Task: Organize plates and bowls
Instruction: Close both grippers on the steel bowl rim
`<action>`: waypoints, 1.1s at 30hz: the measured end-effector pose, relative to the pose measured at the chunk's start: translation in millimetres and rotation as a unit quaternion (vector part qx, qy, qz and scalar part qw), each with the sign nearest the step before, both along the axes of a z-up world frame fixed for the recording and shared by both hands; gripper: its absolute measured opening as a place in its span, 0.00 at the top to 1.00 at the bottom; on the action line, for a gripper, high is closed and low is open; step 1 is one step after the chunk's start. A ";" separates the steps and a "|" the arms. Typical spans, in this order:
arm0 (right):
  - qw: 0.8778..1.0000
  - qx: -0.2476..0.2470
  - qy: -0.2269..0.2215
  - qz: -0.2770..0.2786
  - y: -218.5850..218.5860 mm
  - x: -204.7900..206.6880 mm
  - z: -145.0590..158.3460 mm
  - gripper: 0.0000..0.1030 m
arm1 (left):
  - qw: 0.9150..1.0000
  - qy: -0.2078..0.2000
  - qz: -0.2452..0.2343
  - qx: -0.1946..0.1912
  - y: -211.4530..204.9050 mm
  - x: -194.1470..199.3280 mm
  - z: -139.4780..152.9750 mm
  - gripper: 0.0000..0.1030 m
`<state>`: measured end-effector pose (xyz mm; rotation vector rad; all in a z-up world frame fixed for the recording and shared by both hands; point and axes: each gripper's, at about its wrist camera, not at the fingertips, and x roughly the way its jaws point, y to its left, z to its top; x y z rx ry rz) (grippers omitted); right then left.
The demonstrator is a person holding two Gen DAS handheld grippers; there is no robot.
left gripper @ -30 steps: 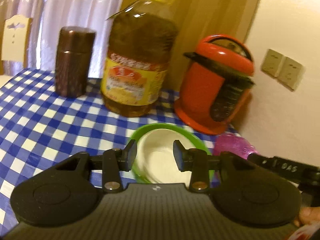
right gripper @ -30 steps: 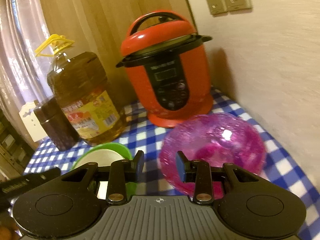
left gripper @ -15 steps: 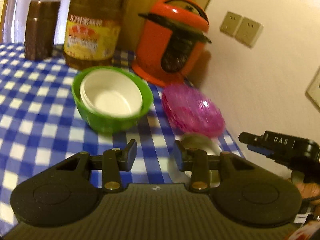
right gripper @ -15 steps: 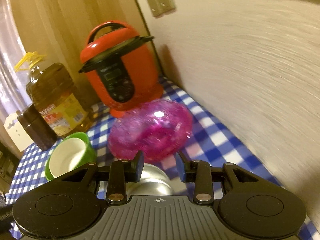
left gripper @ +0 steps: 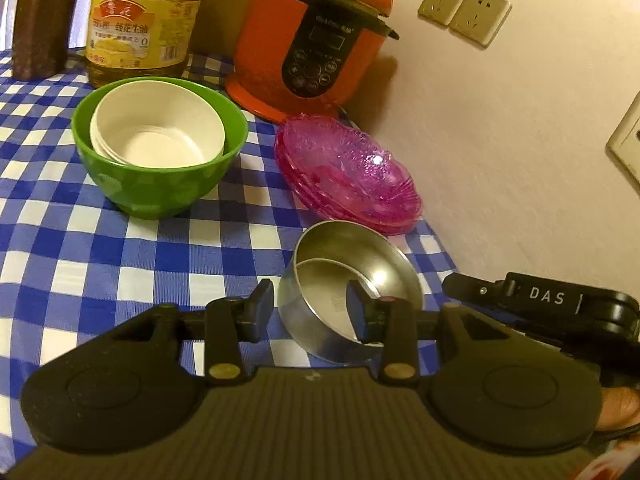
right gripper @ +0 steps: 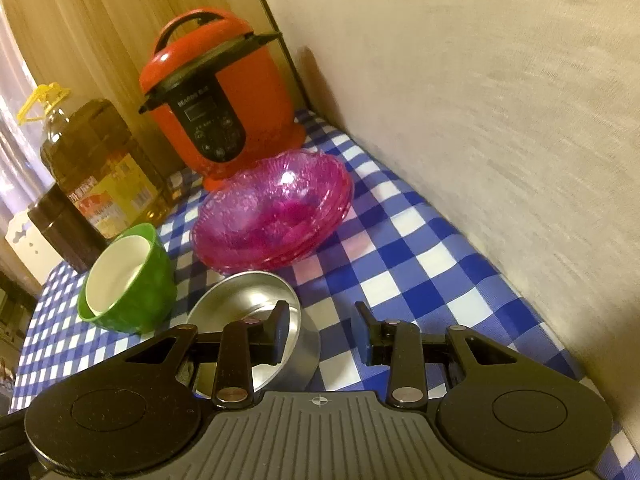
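Both grippers are hanging open, gripping nothing: left gripper [left gripper: 310,312] straddling the steel bowl's [left gripper: 352,276] near wall, right gripper [right gripper: 322,330] just right of it. Farther back, pink plates [left gripper: 348,172], white bowls [left gripper: 158,124] sitting inside the green bowl [left gripper: 160,188]. The oil jug [left gripper: 140,20] is reading "5.7升家庭装".

Two low views, shared steel bowl [left gripper: 352,280]

You see a blue-and-white checked tablecloth [left gripper: 120,248], a green bowl [left gripper: 160,188] holding a white bowl [left gripper: 160,128], glittery pink plates [left gripper: 348,168], a shiny silver bowl [left gripper: 352,264] and a red-and-black cooker [left gripper: 312,32].
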<state>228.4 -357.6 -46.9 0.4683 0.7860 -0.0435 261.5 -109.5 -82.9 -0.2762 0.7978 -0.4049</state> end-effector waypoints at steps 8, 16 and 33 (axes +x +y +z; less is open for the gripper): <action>1.000 0.011 0.017 0.018 5.0 15.2 -10.0 0.66 | 1.000 0.013 0.007 -0.004 1.7 21.4 -11.0 0.72; 0.999 0.011 0.025 0.020 10.0 24.0 -14.3 0.66 | 1.000 0.025 -0.007 -0.008 -2.1 26.3 -16.0 0.82; 0.999 0.010 0.045 0.027 14.6 30.5 -20.2 0.80 | 0.999 0.028 -0.016 -0.010 -3.9 30.8 -19.1 0.89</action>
